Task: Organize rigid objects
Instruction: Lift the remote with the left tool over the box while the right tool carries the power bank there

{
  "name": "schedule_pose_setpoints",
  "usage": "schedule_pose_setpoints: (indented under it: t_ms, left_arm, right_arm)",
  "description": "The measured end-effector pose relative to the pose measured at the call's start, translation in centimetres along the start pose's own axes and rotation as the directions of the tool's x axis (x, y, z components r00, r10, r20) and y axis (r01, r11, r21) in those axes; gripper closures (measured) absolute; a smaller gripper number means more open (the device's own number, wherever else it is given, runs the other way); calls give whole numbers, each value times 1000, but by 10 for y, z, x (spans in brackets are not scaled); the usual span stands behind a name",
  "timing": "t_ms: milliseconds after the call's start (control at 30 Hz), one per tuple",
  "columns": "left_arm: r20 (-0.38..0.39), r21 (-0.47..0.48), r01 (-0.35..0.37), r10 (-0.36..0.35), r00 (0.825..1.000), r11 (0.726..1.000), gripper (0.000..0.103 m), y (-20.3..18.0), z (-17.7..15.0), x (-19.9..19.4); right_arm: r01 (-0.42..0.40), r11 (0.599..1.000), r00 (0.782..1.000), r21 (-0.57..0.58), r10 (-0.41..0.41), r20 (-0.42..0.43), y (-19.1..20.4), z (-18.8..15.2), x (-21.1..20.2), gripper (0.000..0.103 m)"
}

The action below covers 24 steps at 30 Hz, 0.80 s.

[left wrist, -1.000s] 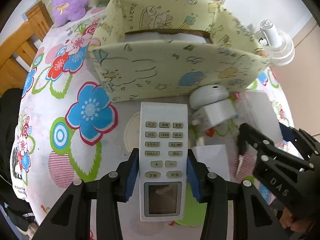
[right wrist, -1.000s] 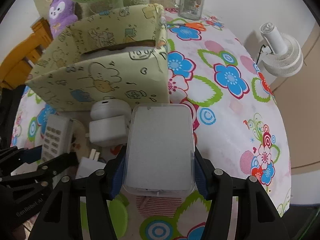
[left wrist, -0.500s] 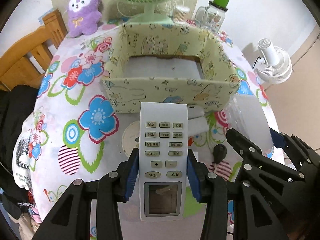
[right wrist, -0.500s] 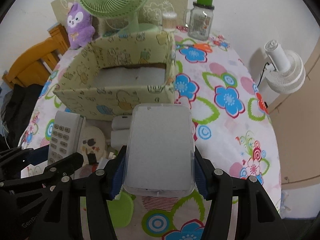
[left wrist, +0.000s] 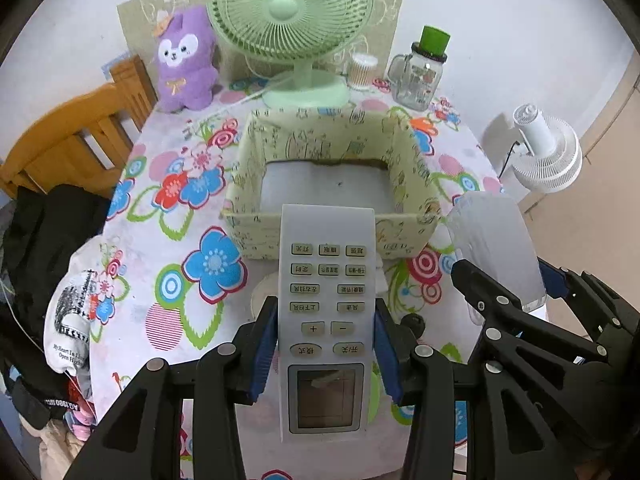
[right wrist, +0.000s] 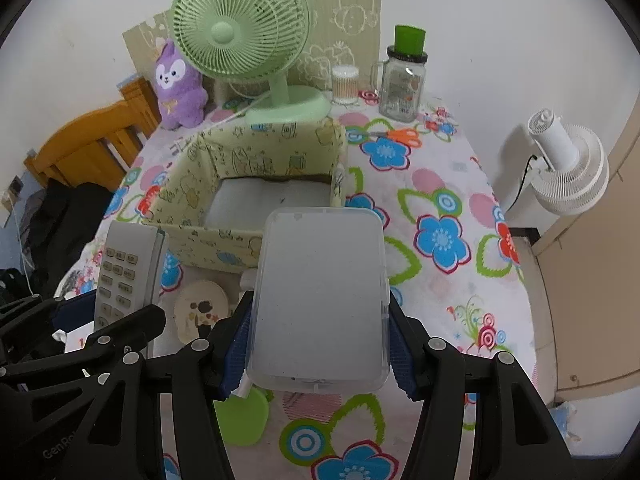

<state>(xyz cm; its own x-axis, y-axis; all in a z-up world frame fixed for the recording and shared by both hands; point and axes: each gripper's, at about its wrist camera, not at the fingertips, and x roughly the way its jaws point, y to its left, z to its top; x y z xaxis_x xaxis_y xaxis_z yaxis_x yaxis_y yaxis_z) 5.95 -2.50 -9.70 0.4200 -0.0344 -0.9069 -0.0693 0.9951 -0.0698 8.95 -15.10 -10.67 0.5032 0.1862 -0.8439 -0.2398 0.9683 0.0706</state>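
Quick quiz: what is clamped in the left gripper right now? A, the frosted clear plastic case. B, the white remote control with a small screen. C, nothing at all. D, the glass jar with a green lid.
B: the left gripper has its blue pads pressed on both sides of the white remote control; the frosted clear plastic case sits in the right gripper.
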Motion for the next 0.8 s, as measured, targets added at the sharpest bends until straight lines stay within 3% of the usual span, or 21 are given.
schedule_pose_setpoints:
  t_ms: [333, 800]
  left_arm:
    - [31, -11, -20, 20, 999, 1000, 57, -9, 11, -19]
    - [52, 38, -3, 1, 999, 999, 57, 7, 53, -9]
  right_arm:
    - [-27, 1000, 999, 8, 27, 22, -9, 14, -15, 41]
    - [5, 999, 999, 47, -7, 35, 2, 51, -6, 41]
